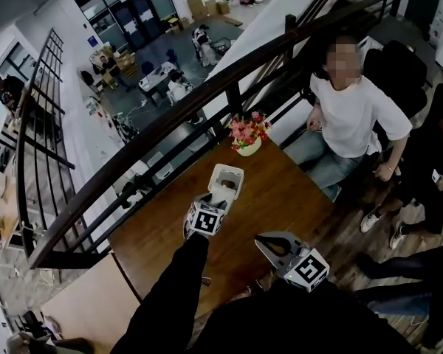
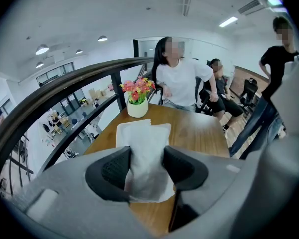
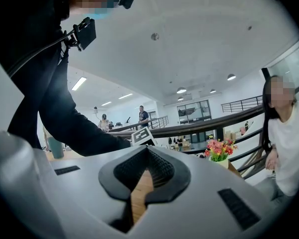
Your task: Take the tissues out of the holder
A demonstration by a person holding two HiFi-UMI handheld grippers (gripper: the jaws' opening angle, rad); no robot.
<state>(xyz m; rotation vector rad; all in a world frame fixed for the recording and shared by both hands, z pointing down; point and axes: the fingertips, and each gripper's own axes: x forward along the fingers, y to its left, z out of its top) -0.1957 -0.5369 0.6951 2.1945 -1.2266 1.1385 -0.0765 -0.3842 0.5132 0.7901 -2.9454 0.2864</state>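
Wooden table (image 1: 280,198): tissue holder (image 1: 227,181) sits on it just ahead of the left gripper (image 1: 209,200). Flower pot (image 1: 247,144) stands beyond the holder at the far edge, well apart from the right gripper (image 1: 275,245).

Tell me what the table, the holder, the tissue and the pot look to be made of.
The table looks like wood or veneer: brown grain, slight sheen. The holder is white and smooth, probably plastic, though too small to be sure. The tissue is thin matt paper, soft and creased. The pot is white and smooth, ceramic or plastic.
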